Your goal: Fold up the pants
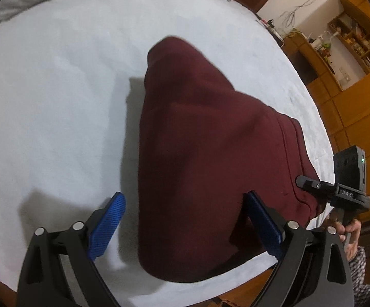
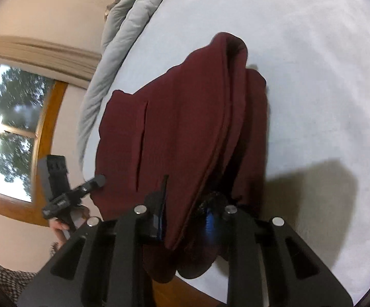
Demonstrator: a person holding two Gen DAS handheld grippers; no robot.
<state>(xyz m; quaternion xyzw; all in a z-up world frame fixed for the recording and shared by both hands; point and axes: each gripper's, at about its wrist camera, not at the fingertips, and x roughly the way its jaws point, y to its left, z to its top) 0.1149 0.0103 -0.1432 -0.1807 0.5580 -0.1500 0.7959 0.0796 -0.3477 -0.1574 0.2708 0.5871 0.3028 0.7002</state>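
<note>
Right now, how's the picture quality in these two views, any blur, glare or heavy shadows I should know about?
Left wrist view: the maroon pants look smeared at their far edge, a soft shadow lies on the bed sheet to their left, and the fisheye bends the bed's edge. Right wrist view: the window is blown out with glare, and a dark shadow falls on the sheet at right.

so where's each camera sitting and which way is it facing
Left wrist: rides the open left gripper, looking down across the maroon pants toward wooden shelves; right gripper and a hand show.
Right wrist: rides the right gripper shut on the pants, facing a window; left gripper shows.
Shared: pants, white bed.
</note>
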